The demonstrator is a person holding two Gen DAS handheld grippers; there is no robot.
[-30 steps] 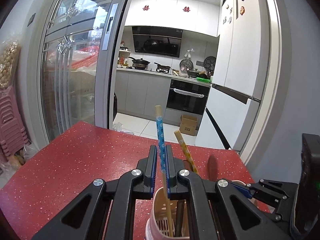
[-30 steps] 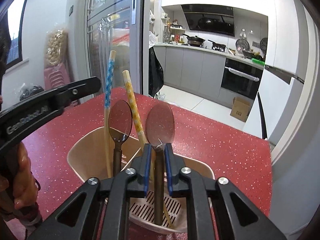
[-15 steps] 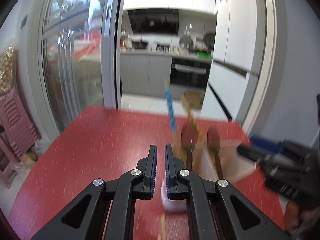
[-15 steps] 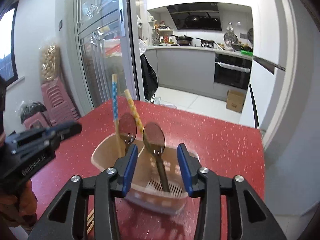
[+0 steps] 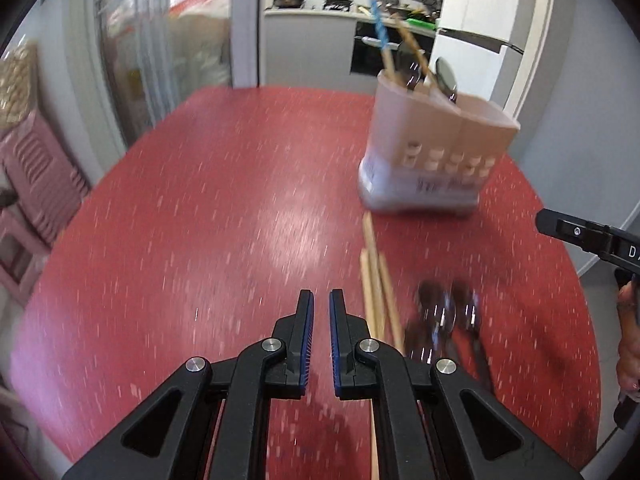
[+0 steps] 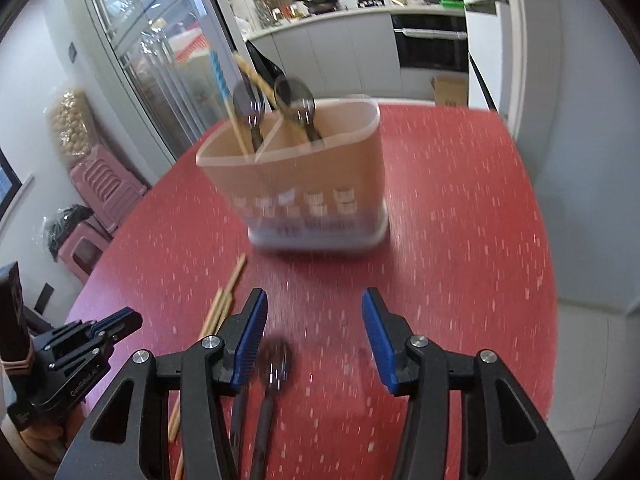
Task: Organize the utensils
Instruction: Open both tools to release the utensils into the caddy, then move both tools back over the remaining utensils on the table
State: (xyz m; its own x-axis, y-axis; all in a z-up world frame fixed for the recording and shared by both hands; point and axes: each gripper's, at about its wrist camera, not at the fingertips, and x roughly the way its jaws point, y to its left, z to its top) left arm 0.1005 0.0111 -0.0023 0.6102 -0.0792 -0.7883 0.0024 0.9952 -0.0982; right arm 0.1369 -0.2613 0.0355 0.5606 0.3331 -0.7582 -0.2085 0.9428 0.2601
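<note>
A beige utensil holder (image 5: pixel 436 152) (image 6: pixel 304 184) stands on the red table, holding two patterned chopsticks (image 6: pixel 228 108) and two dark spoons (image 6: pixel 298 106). Loose wooden chopsticks (image 5: pixel 376 280) (image 6: pixel 224 304) and dark spoons (image 5: pixel 444 320) (image 6: pixel 272 368) lie on the table in front of it. My left gripper (image 5: pixel 321 300) is nearly shut and empty, low over the table left of the loose chopsticks. My right gripper (image 6: pixel 314 304) is open and empty, above the loose spoons. Each gripper shows at the other view's edge.
The red speckled table (image 5: pixel 220 200) ends near a white wall on the right. Pink stools (image 6: pixel 100 184) stand by the glass doors on the left. A kitchen lies beyond.
Both grippers let go of their utensils in the holder and pulled back and down toward the loose utensils. The right gripper opened wide; the left stayed nearly shut.
</note>
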